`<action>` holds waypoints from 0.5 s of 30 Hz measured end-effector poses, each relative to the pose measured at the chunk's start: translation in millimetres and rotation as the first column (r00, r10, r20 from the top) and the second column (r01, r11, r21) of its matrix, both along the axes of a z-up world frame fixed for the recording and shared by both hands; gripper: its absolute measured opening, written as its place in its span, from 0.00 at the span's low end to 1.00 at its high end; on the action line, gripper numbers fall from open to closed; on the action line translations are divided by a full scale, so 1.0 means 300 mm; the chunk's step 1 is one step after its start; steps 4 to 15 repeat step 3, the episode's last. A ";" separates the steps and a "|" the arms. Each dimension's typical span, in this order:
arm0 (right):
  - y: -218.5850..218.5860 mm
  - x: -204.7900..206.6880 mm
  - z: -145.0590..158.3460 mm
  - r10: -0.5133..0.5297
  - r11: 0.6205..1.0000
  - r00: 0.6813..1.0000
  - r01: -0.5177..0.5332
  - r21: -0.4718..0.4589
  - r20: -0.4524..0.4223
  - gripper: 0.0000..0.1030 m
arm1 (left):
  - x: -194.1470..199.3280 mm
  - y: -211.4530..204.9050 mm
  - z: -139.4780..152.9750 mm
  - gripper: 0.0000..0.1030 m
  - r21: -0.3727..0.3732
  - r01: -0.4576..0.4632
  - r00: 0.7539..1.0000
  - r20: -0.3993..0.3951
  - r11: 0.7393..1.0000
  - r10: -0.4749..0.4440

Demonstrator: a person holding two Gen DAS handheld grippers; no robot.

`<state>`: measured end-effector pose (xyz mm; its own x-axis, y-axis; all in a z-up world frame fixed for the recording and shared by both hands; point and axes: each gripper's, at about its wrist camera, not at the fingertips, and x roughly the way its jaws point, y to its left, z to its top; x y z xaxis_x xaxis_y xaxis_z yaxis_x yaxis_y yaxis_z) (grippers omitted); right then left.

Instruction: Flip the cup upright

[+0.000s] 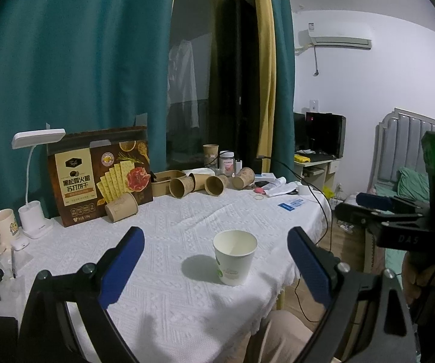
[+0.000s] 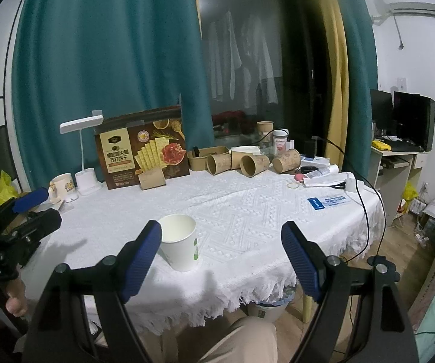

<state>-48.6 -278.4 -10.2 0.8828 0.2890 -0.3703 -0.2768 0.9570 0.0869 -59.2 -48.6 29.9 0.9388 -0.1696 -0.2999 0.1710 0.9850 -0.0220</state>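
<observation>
A white paper cup (image 1: 235,257) with a green logo stands upright, mouth up, on the white tablecloth (image 1: 187,211) near the front edge. My left gripper (image 1: 215,264) is open and empty, with the cup between and just beyond its blue pads. In the right wrist view the cup (image 2: 179,242) stands just past the left pad (image 2: 140,261) of my right gripper (image 2: 222,261), which is open and empty. The right gripper also shows at the right edge of the left wrist view (image 1: 374,202).
Several brown paper cups (image 1: 214,183) lie on their sides at the back, one (image 1: 121,207) before a cracker box (image 1: 101,175). A lamp (image 1: 36,181), a mug (image 1: 2,227), a jar (image 1: 227,161), papers and a black cable (image 1: 314,193) are around. The table's edge is near me.
</observation>
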 end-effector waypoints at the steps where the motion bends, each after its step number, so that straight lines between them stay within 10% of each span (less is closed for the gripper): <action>1: -0.002 0.000 -0.002 0.001 1.000 1.000 -0.001 0.000 -0.001 0.77 | -0.001 0.001 0.000 0.93 0.001 -0.002 1.000 0.001 1.000 0.002; 15: -0.002 0.005 -0.003 0.004 1.000 1.000 -0.004 0.001 -0.005 0.77 | 0.003 0.003 0.000 0.93 -0.001 -0.007 1.000 0.005 1.000 0.007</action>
